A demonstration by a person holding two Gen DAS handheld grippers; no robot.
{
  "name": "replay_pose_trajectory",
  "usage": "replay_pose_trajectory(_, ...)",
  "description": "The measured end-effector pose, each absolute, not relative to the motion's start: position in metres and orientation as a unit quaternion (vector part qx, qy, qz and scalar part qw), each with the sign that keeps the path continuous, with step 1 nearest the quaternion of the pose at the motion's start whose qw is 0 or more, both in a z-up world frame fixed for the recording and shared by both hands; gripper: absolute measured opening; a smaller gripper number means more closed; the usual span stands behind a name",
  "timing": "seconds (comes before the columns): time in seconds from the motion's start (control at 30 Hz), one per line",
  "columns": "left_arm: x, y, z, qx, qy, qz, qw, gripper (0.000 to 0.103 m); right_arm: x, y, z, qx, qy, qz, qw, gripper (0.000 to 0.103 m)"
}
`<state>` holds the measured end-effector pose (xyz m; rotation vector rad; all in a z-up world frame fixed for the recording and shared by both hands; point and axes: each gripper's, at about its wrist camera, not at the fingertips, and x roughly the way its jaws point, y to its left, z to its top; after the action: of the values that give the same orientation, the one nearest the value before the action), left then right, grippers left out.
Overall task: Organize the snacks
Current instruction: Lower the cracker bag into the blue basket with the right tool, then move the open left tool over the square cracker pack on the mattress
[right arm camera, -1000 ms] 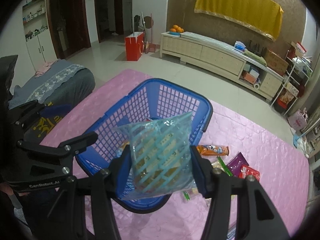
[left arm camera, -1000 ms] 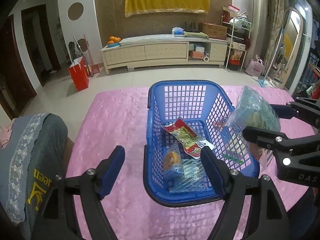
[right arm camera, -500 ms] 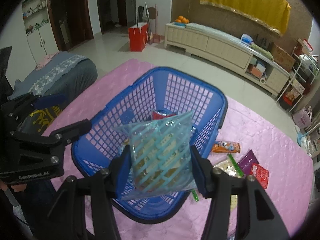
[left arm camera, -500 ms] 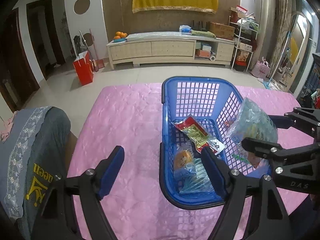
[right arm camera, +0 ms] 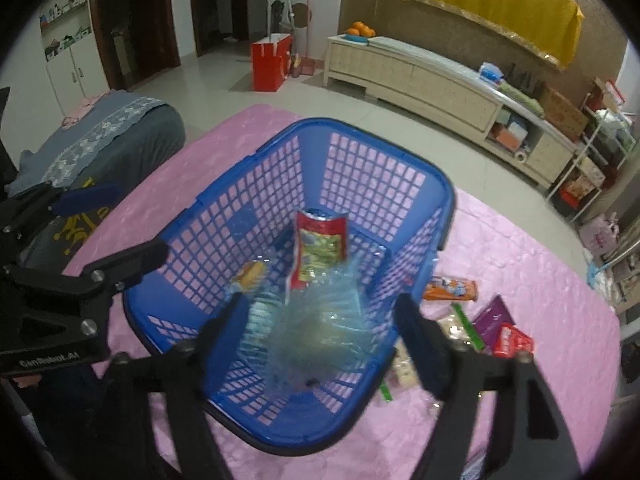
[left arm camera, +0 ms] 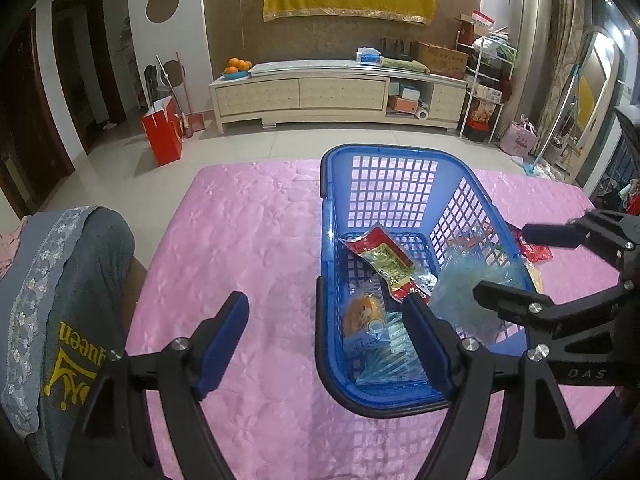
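Observation:
A blue mesh basket (left arm camera: 336, 384) (right arm camera: 372, 140) stands on the pink table cover. In it lie a red and green snack packet (left arm camera: 384, 260) (right arm camera: 320, 248), an orange snack (left arm camera: 360, 314) and a pale blue packet (left arm camera: 390, 364). A clear light-blue snack bag (right arm camera: 320, 328) (left arm camera: 468, 292) is blurred, dropping into the basket between my right gripper's spread fingers. My right gripper (right arm camera: 324, 328) (left arm camera: 516, 260) is open above the basket's near right side. My left gripper (left arm camera: 326, 340) is open and empty over the basket's near left rim.
Several loose snacks lie on the pink cover right of the basket: an orange packet (right arm camera: 450, 288), a purple one (right arm camera: 494, 318), a red one (right arm camera: 512, 338). A grey cushion (left arm camera: 60, 300) sits at the table's left. A cabinet (left arm camera: 320, 96) and red bag (left arm camera: 162, 132) stand beyond.
My right gripper has opened and let go of the light-blue bag, which now falls into the basket. Both grippers have shifted slightly relative to the basket.

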<state>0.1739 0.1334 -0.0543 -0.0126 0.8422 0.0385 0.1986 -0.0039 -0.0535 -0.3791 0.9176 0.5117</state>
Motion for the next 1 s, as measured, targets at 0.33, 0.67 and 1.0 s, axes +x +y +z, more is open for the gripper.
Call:
replay_pose_trajectory(0.33, 0.158, 0.11, -0.039, 0.005, 0.396, 0.003, 0.918, 0.077, 0.186, -0.035, -0.029, -0.164, 0.422, 0.23, 0.861, 0.084)
replay_pose_trajectory(0.67, 0.146, 0.06, -0.014, 0.033, 0.376, -0.022, 0.926, 0.078, 0.163, -0.088, -0.002, -0.141, 0.398, 0.209, 0.882, 0.084)
replay_pose_trajectory(1.0, 0.145, -0.005, -0.016, 0.067, 0.375, -0.059, 0.923, 0.078, 0.156, -0.157, -0.001, -0.105, 0.4, 0.171, 0.895, 0.084)
